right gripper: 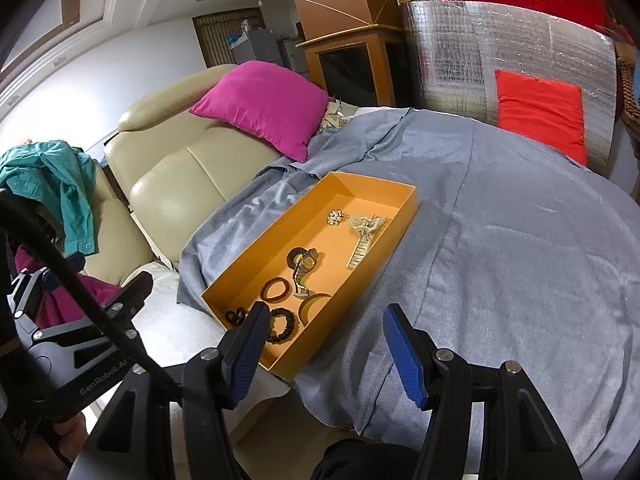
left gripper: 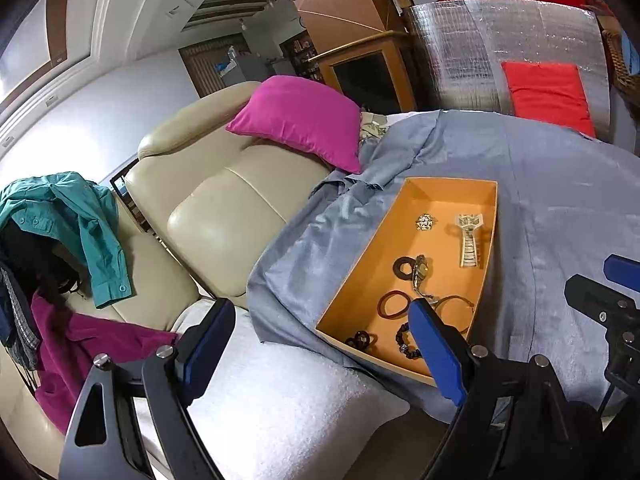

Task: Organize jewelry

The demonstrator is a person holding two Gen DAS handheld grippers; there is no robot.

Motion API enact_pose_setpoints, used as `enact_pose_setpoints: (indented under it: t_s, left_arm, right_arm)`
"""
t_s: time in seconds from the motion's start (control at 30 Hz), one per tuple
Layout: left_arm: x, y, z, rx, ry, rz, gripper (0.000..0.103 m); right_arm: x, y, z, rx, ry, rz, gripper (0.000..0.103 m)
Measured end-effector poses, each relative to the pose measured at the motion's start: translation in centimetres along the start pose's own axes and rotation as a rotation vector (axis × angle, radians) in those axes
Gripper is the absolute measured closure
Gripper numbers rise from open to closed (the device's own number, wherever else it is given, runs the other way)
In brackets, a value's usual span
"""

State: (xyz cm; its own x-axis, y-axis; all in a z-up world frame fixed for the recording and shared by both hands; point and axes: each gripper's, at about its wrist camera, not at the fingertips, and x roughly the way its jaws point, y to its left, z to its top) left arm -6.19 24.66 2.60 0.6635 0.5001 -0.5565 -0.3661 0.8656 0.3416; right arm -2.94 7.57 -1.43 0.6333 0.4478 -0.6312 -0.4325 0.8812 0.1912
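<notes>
The orange tray (right gripper: 256,264) sits on the grey cloth (right gripper: 520,260) at frame centre in the right wrist view and right of centre in the left wrist view. It holds the jewelry: a gold brooch (right gripper: 335,217), a pale hair claw (right gripper: 365,236), a wristwatch (right gripper: 305,268), a dark red ring band (right gripper: 275,288), a tan bangle (right gripper: 314,305) and a black beaded bracelet (right gripper: 282,325).

The right gripper (right gripper: 324,356) is at lower centre, jaws apart, nothing between them; its left finger overlaps the tray's near corner. The left gripper (left gripper: 324,356) is at lower centre of its view, jaws spread wide and empty, above a white blanket (left gripper: 280,400). A pink cushion (left gripper: 300,120) lies on the cream armchair (left gripper: 216,216) at upper left.
</notes>
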Motion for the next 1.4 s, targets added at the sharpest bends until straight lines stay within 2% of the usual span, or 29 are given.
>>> enact_pose_setpoints:
  t_s: [0.47, 1.4]
  left_arm:
    - [1.1, 0.5, -0.2, -0.007, 0.015, -0.016, 0.014]
    - [3.9, 2.2, -0.6, -0.052, 0.029, -0.074, 0.015]
  right_arm:
    - [0.6, 0.5, 0.0, -0.010, 0.006, -0.008, 0.040]
    - [2.4, 2.8, 1.0, -0.025, 0.016, -0.080, 0.040]
